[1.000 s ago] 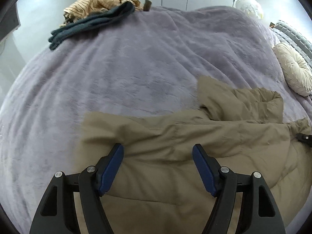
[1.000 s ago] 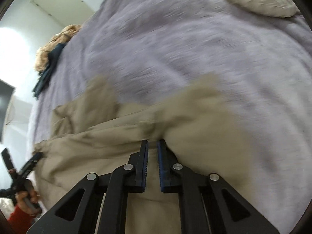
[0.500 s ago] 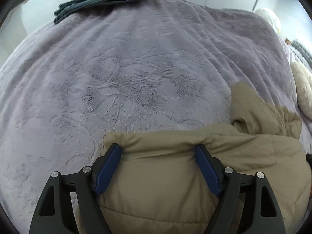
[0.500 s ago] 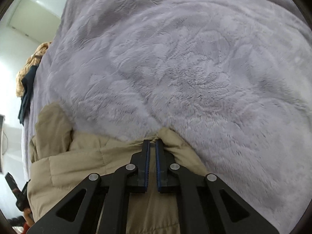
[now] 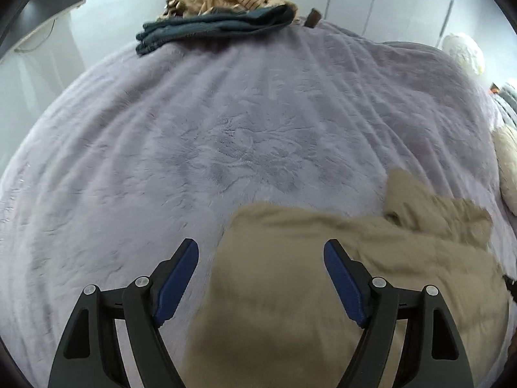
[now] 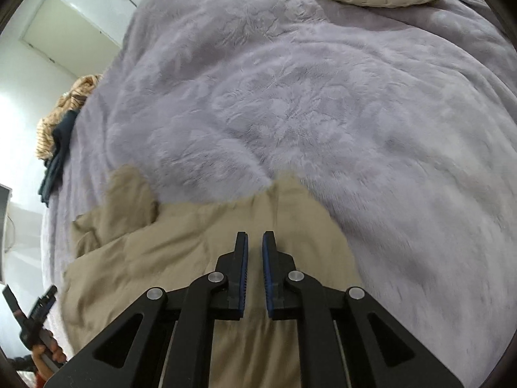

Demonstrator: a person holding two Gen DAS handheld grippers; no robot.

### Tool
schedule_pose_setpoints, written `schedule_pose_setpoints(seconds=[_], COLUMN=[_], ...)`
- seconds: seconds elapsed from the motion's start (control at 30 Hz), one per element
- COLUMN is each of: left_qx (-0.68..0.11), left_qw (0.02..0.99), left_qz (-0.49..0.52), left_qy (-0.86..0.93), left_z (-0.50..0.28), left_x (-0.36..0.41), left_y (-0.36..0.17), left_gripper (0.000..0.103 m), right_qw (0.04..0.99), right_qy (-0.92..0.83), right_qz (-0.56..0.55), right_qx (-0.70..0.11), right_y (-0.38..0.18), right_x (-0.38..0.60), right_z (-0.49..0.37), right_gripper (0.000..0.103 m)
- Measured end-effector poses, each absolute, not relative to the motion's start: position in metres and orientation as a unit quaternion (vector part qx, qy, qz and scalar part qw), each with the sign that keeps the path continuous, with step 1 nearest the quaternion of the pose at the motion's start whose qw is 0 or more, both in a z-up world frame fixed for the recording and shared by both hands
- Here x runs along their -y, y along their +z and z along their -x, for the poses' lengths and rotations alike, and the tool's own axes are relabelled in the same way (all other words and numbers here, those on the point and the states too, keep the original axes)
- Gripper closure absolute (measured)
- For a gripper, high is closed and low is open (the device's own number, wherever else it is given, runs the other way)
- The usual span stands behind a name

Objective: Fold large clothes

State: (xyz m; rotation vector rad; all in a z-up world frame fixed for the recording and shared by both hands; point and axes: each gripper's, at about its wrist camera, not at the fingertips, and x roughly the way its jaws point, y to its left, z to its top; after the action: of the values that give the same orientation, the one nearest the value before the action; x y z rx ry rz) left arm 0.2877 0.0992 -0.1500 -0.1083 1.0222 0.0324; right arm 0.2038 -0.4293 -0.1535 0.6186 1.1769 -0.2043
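1. Item: a khaki padded jacket lies on the bed's lilac plush blanket, spread beneath and beyond both tools, with a rumpled sleeve or flap to the far right of the left tool.
2. Left tool: jaws wide and just been opening. The jacket's near edge lies between them, but neither pad presses on it.
3. Right tool: jaws nearly closed, hovering over the jacket's far edge. No fold shows between the pads.
4. Handling, judged: soft, puffy and bulky, light for its size. The smooth shell is likely slippery and the filling springy, so folds may creep open.
5. Hold, judged: pinch a hem or seamed edge at two well-separated corners, taking shell and lining together.
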Motion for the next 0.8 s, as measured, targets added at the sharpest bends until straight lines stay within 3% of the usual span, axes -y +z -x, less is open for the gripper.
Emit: schedule_pose_setpoints(seconds=[0.37,0.67,0.8], left_qx=[-0.533,-0.558,-0.575], left_qw=[0.844,0.827,0.815], left_qz=[0.055,0.058,0.068], left_qy=[-0.014,-0.027,-0.032], left_z=[-0.192,-0.129,-0.116], left_x=[-0.075,-0.061,-0.058], left_y=[-0.141,-0.152,-0.160], left_gripper=[0.022,0.022,0.022], right_qw=[0.779,0.742,0.720], right_qy=[-0.068,-0.055,-0.055], right_qz=[-0.321,-0.372,-0.384], right_qx=[-0.535,-0.555,-0.576], right_y=[-0.117,-0.125,-0.138], right_x=[0.392,0.371,0.355], right_z=[-0.109,-0.046,-0.029], right_gripper=[0.090,0.060,0.058])
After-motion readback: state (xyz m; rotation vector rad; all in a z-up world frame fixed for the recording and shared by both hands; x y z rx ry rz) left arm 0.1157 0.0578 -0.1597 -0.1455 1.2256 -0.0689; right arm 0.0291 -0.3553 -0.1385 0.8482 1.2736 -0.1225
